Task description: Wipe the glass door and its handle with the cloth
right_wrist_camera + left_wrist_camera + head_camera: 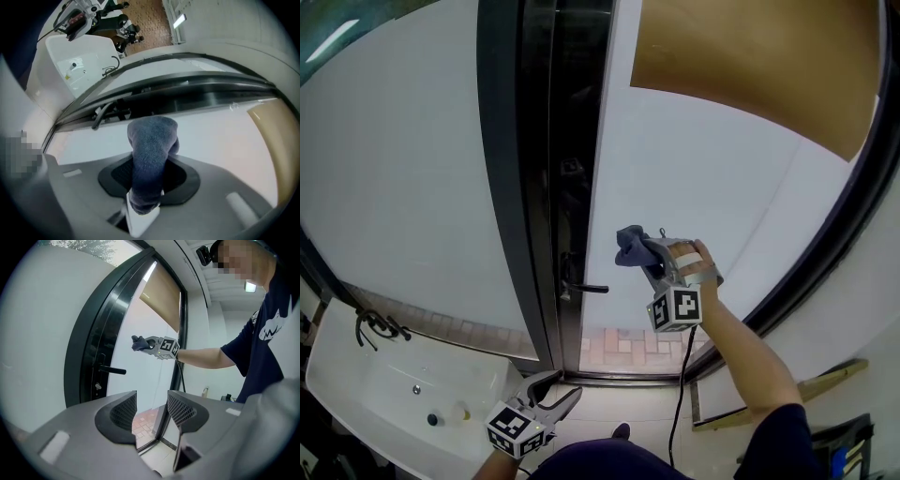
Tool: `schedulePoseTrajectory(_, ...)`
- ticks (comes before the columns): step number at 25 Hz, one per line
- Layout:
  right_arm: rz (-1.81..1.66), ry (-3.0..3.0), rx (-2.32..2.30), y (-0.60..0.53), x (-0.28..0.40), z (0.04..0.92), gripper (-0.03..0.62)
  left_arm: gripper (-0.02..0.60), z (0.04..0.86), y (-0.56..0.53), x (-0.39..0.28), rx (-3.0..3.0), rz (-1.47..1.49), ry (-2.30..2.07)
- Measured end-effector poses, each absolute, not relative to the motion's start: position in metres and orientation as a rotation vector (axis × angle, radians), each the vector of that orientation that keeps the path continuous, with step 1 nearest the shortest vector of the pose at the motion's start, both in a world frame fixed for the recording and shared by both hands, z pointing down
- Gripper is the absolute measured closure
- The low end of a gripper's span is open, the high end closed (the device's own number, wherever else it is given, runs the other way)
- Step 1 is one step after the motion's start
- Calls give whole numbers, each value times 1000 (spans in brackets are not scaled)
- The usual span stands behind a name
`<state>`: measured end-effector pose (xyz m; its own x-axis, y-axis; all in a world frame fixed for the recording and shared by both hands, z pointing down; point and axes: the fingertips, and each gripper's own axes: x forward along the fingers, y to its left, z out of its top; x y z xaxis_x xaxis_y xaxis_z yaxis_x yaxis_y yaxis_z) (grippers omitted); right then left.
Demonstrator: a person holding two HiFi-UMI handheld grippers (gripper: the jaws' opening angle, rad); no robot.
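Observation:
The glass door (694, 187) stands in a black frame, its black lever handle (586, 288) low on the frame's edge. My right gripper (645, 255) is held up in front of the pane, right of and above the handle, shut on a blue-grey cloth (628, 246). In the right gripper view the cloth (152, 150) bulges out between the jaws toward the glass (220, 136), with the handle (101, 115) beyond it. My left gripper (555, 392) hangs low near the door's foot, open and empty. From the left gripper (151, 411) I see the cloth (138, 342) and handle (112, 370).
A white basin (384, 384) with a black tap (375, 326) sits at the lower left. A tan blind (750, 56) covers the top of the pane. A black cable (680, 394) drops from the right gripper. A wooden strip (834, 380) lies at the right.

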<state>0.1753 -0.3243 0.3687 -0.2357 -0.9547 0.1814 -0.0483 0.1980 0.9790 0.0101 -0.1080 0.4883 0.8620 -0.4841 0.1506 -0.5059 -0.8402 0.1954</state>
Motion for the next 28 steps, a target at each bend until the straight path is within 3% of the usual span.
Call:
schedulePoseTrajectory(5, -1222, -1532, 862, -351, 110, 397, 468, 380, 486, -111, 0, 2801, 133, -806)
schedulePoseTrajectory(11, -1173, -1482, 781, -370, 95, 430, 468, 380, 484, -111, -4, 2797, 124, -826)
schedulePoseTrajectory(18, -1173, -1409, 801, -368, 141, 442, 468, 380, 486, -116, -3, 2796, 127, -816)
schedulePoseTrajectory(28, -1088, -1320, 935, -339, 257, 431, 470, 380, 486, -121, 12, 2821, 143, -736)
